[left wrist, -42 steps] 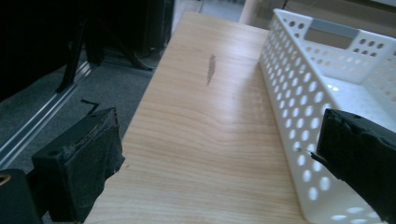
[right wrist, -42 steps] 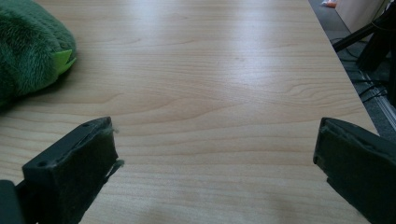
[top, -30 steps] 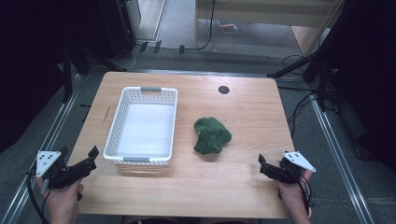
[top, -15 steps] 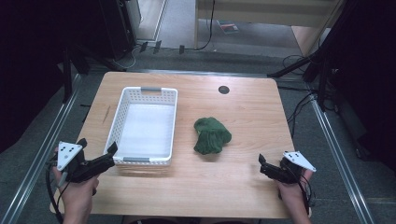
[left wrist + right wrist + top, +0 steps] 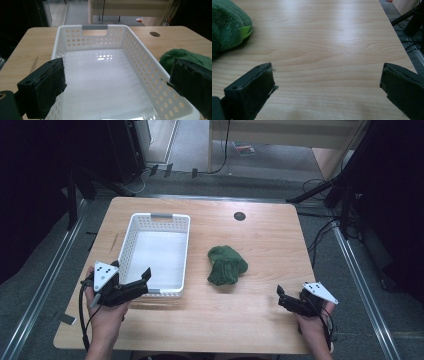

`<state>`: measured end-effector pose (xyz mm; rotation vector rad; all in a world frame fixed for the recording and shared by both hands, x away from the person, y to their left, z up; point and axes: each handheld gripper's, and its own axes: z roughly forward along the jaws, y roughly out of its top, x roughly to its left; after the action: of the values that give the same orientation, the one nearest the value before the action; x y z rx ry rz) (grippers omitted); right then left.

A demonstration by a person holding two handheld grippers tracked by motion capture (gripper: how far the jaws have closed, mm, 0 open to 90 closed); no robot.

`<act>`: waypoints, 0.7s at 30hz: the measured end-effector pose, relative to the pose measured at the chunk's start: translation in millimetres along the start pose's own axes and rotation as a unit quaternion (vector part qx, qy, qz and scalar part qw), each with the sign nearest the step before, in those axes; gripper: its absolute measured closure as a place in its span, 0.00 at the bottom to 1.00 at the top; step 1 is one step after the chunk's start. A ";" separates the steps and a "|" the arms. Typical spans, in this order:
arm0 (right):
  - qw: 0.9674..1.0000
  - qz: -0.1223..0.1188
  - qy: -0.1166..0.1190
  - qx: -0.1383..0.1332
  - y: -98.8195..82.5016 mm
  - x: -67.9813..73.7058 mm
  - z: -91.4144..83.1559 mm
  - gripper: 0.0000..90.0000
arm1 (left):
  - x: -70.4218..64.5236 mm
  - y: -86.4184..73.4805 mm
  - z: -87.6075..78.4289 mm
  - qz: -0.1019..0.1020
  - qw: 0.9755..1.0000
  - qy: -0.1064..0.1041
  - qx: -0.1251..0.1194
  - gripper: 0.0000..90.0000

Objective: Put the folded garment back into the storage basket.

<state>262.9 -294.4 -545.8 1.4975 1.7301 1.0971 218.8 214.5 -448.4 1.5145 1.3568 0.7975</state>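
While both pairs of fingers stood spread wide with nothing between them, the left gripper (image 5: pixel 141 281) hovered at the near end of the white perforated basket (image 5: pixel 132 231), its fingers (image 5: pixel 47 85) straddling that end's rim, and the right gripper (image 5: pixel 283 298) waited low over the near right part of the wooden surface (image 5: pixel 270 240), apart from everything. Just beside the basket's right wall lay the green plush toy (image 5: pixel 226 265), crumpled in a heap on the bare wood, untouched by either gripper; in the right gripper view it sat at the upper left (image 5: pixel 227 26), a lighter green flap showing. Judged from this, the work had barely begun: the toy was not yet grasped and the putting-away was all left to do. The basket (image 5: pixel 140 60) held nothing, its glossy floor bare.
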 end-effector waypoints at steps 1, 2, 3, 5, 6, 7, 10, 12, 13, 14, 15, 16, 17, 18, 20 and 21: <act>1.000 0.000 0.001 0.000 0.0 -0.1 0.0 0.00 | -2.3 1.3 2.1 -0.002 1.000 -0.002 0.002 0.01; 1.000 0.001 0.001 -0.001 -0.1 -0.1 -0.1 0.00 | -5.5 2.6 4.9 -0.003 1.000 -0.007 0.004 0.01; 1.000 0.001 0.001 -0.001 -0.1 -0.1 -0.2 0.00 | -8.2 3.5 7.0 -0.002 1.000 -0.009 0.006 0.01; 1.000 0.002 0.001 -0.001 -0.2 -0.1 -0.5 0.00 | -13.1 4.7 10.8 -0.003 1.000 -0.012 0.009 0.01; 1.000 0.001 0.002 -0.002 -0.2 -0.3 -0.5 0.00 | -16.1 5.6 13.7 -0.004 1.000 -0.016 0.014 0.01; 1.000 0.001 0.002 -0.002 -0.2 -0.2 -0.6 0.00 | -18.6 6.5 15.8 -0.004 1.000 -0.020 0.017 0.01; 1.000 0.001 0.002 -0.002 -0.2 -0.2 -0.6 0.00 | -27.1 9.5 22.7 -0.003 0.999 -0.028 0.020 0.01; 1.000 0.001 0.003 -0.002 -0.2 -0.3 -0.5 0.00 | -32.3 11.6 26.7 -0.003 0.999 -0.034 0.023 0.00; 1.000 0.001 0.003 -0.002 -0.2 -0.3 -0.6 0.00 | -36.5 13.0 29.3 -0.001 0.999 -0.038 0.024 0.00; 1.000 0.001 0.003 -0.002 -0.2 -0.3 -0.6 0.00 | -39.0 13.9 31.0 0.000 0.999 -0.040 0.025 0.00; 1.000 0.001 0.003 -0.002 -0.2 -0.3 -0.6 0.00 | -42.3 14.9 33.1 0.002 0.999 -0.044 0.027 0.00; 1.000 0.001 0.003 -0.002 -0.2 -0.3 -0.7 0.00 | -45.7 15.9 35.3 0.005 0.998 -0.048 0.029 0.00; 1.000 0.001 0.004 -0.002 -0.3 -0.4 -0.7 0.00 | -50.0 17.1 37.9 0.009 0.998 -0.053 0.033 0.00; 1.000 0.002 0.005 -0.001 -0.3 -0.3 -0.6 0.00 | -53.3 18.0 40.1 0.012 0.998 -0.056 0.036 0.00; 1.000 0.002 0.005 -0.002 -0.3 -0.2 -0.6 0.00 | -59.8 19.6 44.0 0.015 0.997 -0.062 0.039 0.00; 1.000 0.002 0.005 -0.001 -0.3 -0.2 -0.5 0.00 | -62.6 20.5 45.8 0.018 0.997 -0.065 0.039 0.00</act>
<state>262.3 -294.7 -545.8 1.4962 1.7323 1.1096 256.7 144.3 -439.4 1.6278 1.2809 0.6628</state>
